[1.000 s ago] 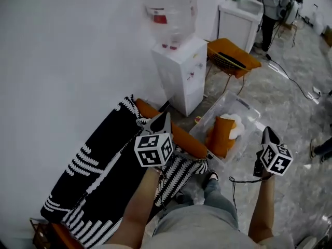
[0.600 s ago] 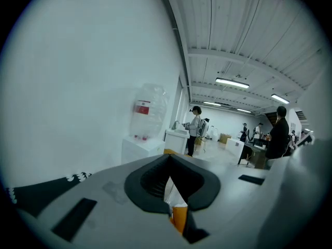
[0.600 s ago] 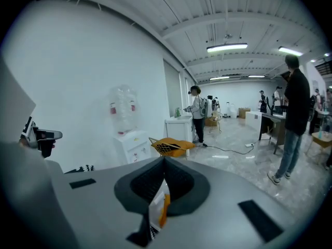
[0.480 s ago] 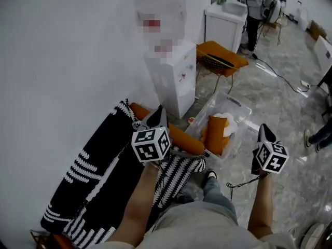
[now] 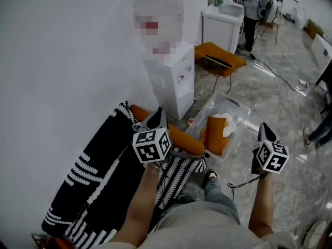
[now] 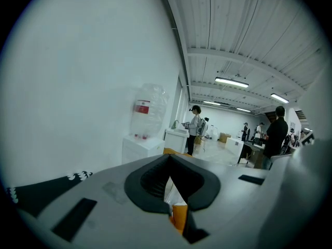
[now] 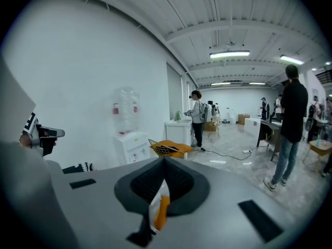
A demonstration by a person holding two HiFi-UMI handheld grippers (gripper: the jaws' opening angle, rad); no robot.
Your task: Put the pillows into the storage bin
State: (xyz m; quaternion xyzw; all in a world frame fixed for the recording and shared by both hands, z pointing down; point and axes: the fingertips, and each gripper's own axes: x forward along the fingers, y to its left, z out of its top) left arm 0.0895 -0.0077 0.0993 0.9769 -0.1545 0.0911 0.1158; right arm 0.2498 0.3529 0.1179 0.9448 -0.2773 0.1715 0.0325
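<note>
Looks basically done imo. Glossy grey marble floor (image 5: 275, 87) stretches ahead of the tongs. A black-and-white patterned throw (image 5: 98, 175) covers the orange sofa (image 5: 179, 138) under the left tongs (image 5: 156, 118). The clear plastic storage bin (image 5: 236, 104) sits between both pairs, with the orange pillow (image 5: 215, 134) and the white pillow (image 5: 230, 123) inside. Left and right tongs (image 5: 264, 130) are pinched closed and empty. I can't spot any loose pillows.

The head view looks steeply down from above the person's arms, close over the left gripper (image 5: 157, 116) and the right gripper (image 5: 264, 129), with the grey marble floor (image 5: 282, 105) beyond. Each gripper view sits just behind its own dark fingers (image 6: 150, 180) (image 7: 140, 183) and faces almost level across the room. All three share the white water dispenser with a clear bottle (image 5: 167, 79) (image 6: 141, 145) (image 7: 129, 145) and a distant standing person (image 5: 254, 5) (image 6: 195, 129) (image 7: 197, 119). The orange mesh chair (image 5: 218, 58) (image 7: 168, 148) appears in the head and right gripper views.
</note>
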